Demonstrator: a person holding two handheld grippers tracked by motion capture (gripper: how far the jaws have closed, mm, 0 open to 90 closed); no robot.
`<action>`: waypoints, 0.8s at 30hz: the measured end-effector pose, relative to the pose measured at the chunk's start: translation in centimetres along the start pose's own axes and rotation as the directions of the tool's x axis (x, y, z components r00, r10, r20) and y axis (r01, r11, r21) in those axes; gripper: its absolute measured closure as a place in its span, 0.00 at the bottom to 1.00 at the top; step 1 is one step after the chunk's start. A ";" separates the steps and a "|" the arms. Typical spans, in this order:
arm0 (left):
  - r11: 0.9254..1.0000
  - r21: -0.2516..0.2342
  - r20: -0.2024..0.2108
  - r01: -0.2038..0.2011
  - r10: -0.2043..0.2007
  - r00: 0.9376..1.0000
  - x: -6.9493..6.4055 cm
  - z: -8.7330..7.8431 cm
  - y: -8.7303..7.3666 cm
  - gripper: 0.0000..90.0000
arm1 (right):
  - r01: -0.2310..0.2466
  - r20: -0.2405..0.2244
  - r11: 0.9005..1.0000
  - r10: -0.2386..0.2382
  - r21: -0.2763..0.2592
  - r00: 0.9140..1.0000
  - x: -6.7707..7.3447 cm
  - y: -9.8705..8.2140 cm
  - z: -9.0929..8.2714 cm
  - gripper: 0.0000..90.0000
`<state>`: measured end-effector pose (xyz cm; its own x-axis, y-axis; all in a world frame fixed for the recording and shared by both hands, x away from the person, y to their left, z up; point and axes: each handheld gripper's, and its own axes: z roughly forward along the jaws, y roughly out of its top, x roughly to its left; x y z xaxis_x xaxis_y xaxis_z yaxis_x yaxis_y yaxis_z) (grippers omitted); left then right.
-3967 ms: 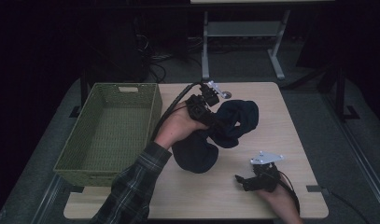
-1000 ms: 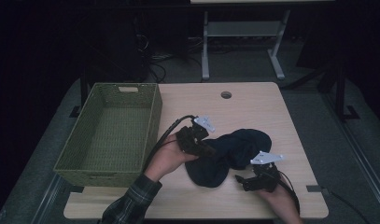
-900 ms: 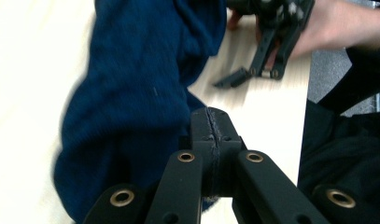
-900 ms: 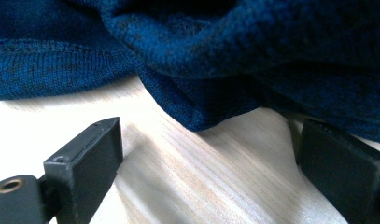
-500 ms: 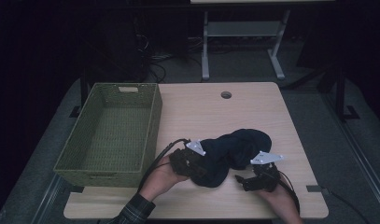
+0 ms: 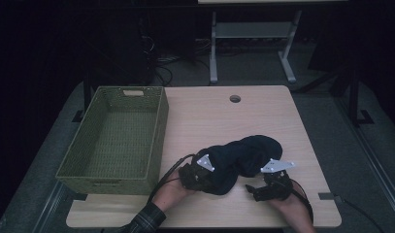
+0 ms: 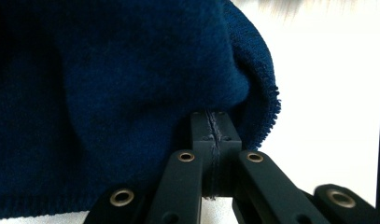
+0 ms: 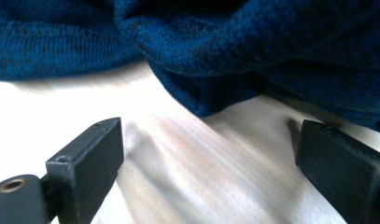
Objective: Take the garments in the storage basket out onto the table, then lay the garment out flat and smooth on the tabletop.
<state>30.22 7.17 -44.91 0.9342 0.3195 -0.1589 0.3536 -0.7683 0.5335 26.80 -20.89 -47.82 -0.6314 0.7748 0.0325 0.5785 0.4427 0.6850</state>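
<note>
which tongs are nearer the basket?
Left. The left tongs sit just right of the basket, shut on the blue knit; the right tongs lie farther right, open.

Dark navy knit sweater (image 6: 243, 158), all bunched up in a lumpy heap on the table, sitting around 5 o'clock near the front edge. Ribbed hem (image 8: 61, 46) lies flat on the wood, folds piled above it.
</note>
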 end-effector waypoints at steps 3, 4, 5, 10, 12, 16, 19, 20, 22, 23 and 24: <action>1.000 -0.010 -0.009 0.011 -0.011 1.000 -0.1 0.1 -0.1 1.00 | 0.008 -0.007 1.000 -0.007 0.010 1.000 0.1 -0.4 -0.5 0.08; 1.000 -0.010 -0.012 0.011 -0.012 1.000 -0.1 0.1 -0.2 1.00 | 0.010 -0.006 1.000 -0.010 0.009 1.000 0.1 -0.6 -0.9 0.09; 1.000 -0.010 -0.014 0.015 -0.015 1.000 -0.2 0.1 -0.2 1.00 | 0.005 -0.011 1.000 -0.005 0.012 1.000 0.1 -0.6 -1.1 0.11; 1.000 -0.014 -0.011 0.024 -0.024 1.000 -0.1 0.1 -0.2 1.00 | 0.000 -0.007 0.999 0.000 -0.034 1.000 -0.4 -0.9 -2.8 0.15; 1.000 -0.014 -0.011 0.024 -0.024 1.000 -0.1 0.1 -0.2 1.00 | -0.004 -0.015 0.999 0.003 -0.042 1.000 -0.9 -1.0 -3.1 0.15; 1.000 -0.012 -0.010 0.022 -0.022 1.000 -0.1 0.1 -0.2 1.00 | -0.007 0.002 0.999 0.008 -0.043 1.000 -2.1 -1.2 -3.7 0.16; 1.000 -0.011 -0.002 0.026 -0.026 1.000 0.0 0.1 -0.2 1.00 | -0.017 0.018 0.998 0.018 -0.055 1.000 -3.3 -1.5 -4.5 0.20; 1.000 -0.012 -0.001 0.026 -0.026 1.000 0.0 0.1 -0.2 1.00 | -0.018 0.020 0.998 0.019 -0.064 1.000 -3.7 -1.5 -4.8 0.21; 1.000 -0.009 -0.001 0.027 -0.027 1.000 0.0 0.1 -0.2 1.00 | -0.032 0.016 0.996 0.033 -0.078 0.999 -4.6 -1.5 -5.2 0.23; 1.000 -0.009 -0.001 0.027 -0.027 1.000 0.1 0.1 -0.2 1.00 | -0.039 0.015 0.995 0.041 -0.087 0.999 -5.1 -1.4 -5.4 0.23; 1.000 -0.007 -0.001 0.028 -0.028 1.000 0.1 0.1 -0.2 1.00 | -0.041 0.014 0.995 0.043 -0.095 0.999 -5.3 -1.4 -5.5 0.24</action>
<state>30.22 7.25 -45.12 0.9240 0.3411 -0.1728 0.3788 -0.7551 0.5350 26.55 -28.11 -44.94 -0.5989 0.7992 0.0516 0.5522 0.3655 0.7493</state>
